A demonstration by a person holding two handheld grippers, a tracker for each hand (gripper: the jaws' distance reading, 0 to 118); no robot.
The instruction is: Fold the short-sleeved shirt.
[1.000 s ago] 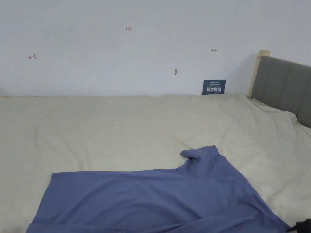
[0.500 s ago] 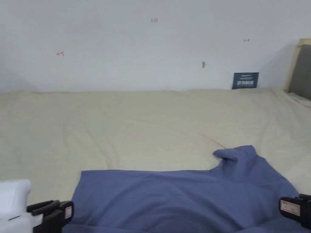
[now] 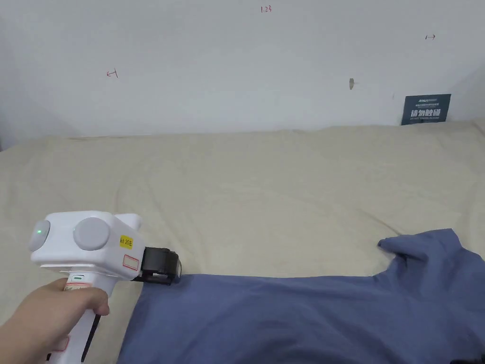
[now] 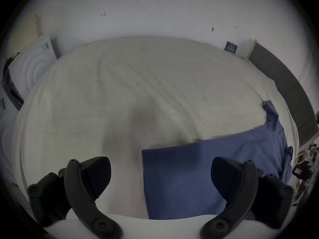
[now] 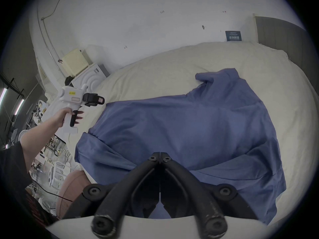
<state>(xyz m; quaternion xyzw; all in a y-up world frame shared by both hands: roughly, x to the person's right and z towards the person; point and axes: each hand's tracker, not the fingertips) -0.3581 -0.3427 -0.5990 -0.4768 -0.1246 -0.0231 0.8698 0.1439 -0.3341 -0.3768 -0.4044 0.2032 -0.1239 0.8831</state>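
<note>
A blue short-sleeved shirt (image 3: 308, 317) lies spread across the cream bed, one sleeve (image 3: 421, 246) sticking up at the far right. A hand holds my left gripper (image 3: 163, 272) at the shirt's far left corner. In the left gripper view, the left gripper (image 4: 160, 172) has its jaws wide open over that corner of the shirt (image 4: 224, 148). In the right gripper view, my right gripper (image 5: 159, 156) is shut at the near side of the shirt (image 5: 189, 122), and creases run in toward its tips. The left gripper (image 5: 96, 100) hovers at the far corner.
The cream sheet (image 3: 260, 189) stretches wide behind and left of the shirt. A white wall with a dark sign (image 3: 425, 109) bounds the far side. A grey headboard (image 5: 284, 35) closes the right end. White boxes (image 5: 89, 77) stand past the left end.
The head camera has turned left and down. My left gripper has risen from the lower left edge to the shirt's far left corner.
</note>
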